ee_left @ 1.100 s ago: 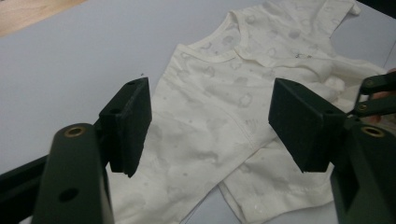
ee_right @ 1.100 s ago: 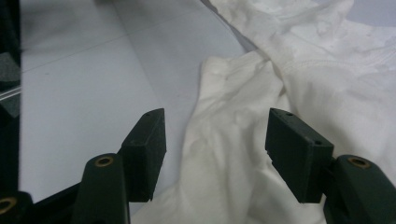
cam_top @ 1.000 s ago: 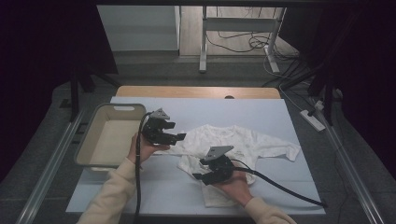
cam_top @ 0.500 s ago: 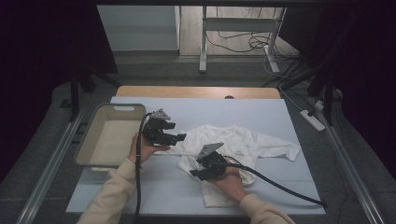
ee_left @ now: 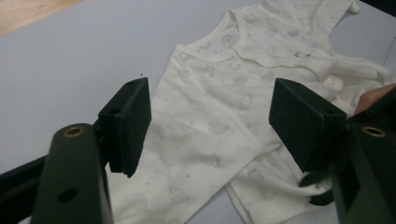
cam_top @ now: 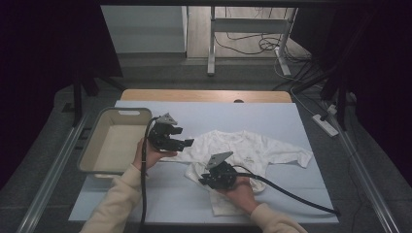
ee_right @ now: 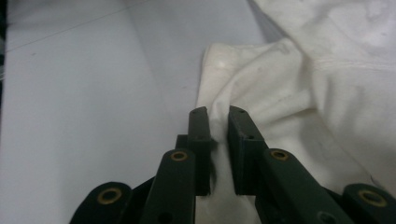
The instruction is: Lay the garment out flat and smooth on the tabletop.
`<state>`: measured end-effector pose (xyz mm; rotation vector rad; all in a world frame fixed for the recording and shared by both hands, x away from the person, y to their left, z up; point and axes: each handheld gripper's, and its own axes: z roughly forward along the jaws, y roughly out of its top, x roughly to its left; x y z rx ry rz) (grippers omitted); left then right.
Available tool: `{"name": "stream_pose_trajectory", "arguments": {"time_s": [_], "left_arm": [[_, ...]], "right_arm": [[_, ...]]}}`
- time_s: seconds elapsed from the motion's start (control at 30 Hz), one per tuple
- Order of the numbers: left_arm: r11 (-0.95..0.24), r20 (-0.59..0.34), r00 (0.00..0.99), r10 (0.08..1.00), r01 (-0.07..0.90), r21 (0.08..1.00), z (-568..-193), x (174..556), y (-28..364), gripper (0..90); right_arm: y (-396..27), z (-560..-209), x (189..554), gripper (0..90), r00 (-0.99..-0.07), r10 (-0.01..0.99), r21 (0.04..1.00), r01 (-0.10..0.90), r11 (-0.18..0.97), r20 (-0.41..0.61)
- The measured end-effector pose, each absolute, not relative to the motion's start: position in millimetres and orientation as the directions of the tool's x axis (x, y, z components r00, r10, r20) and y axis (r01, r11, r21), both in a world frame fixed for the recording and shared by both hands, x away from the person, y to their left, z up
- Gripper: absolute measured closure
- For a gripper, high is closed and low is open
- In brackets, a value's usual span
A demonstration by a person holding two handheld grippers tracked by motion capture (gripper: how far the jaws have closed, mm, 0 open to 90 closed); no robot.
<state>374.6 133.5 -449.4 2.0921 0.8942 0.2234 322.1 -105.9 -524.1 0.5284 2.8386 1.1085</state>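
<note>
A white baby garment (cam_top: 252,148) lies spread on the pale blue table cover (cam_top: 252,116). My left gripper (cam_top: 183,141) hovers over the garment's left side, jaws wide open. In the left gripper view the left gripper (ee_left: 210,121) has the printed cloth (ee_left: 219,84) lying below its pads, untouched. My right gripper (cam_top: 203,178) is low at the garment's lower left edge. Its jaws have just been closing. In the right gripper view the right gripper (ee_right: 218,114) pinches a raised fold of the garment (ee_right: 299,93) between its pads.
A beige bin (cam_top: 90,148) stands on the table's left side, close to the left hand. A black cable (cam_top: 291,194) trails from the right gripper across the cover to the right. The wooden table edge (cam_top: 204,95) runs along the back.
The right gripper's jaws have closed from wide apart onto a fold of the garment, and the hand has edged slightly left. The left gripper has held still and stayed open.
</note>
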Motion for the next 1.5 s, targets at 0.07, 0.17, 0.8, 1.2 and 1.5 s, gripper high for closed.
{"name": "stream_pose_trajectory", "arguments": {"time_s": [0.07, 0.17, 0.8, 1.2, 1.5], "left_arm": [[-0.403, -0.149, 0.731, 0.666, 0.520, 0.753, -449.8, 374.8, 133.3, 30.3], [-0.406, -0.148, 0.731, 0.666, 0.522, 0.750, -450.5, 375.0, 133.1, 30.2], [-0.412, -0.141, 0.732, 0.666, 0.519, 0.749, -450.6, 374.8, 133.3, 30.1], [-0.413, -0.139, 0.732, 0.667, 0.519, 0.748, -450.4, 374.7, 133.9, 30.1], [-0.410, -0.136, 0.730, 0.669, 0.516, 0.752, -448.8, 373.9, 135.5, 30.1]], "right_arm": [[-106.2, -523.7, 317.6, 81.3, -0.944, 0.318, 0.669, 0.291, 0.684, 0.085], [-106.0, -523.1, 311.5, 82.0, -0.949, 0.299, 0.669, 0.285, 0.686, 0.097], [-104.9, -522.6, 284.9, 83.4, -0.966, 0.217, 0.670, 0.253, 0.698, 0.139], [-105.1, -520.7, 274.2, 83.6, -0.972, 0.175, 0.671, 0.235, 0.703, 0.156], [-105.4, -519.4, 263.9, 83.5, -0.978, 0.143, 0.671, 0.210, 0.711, 0.155]]}}
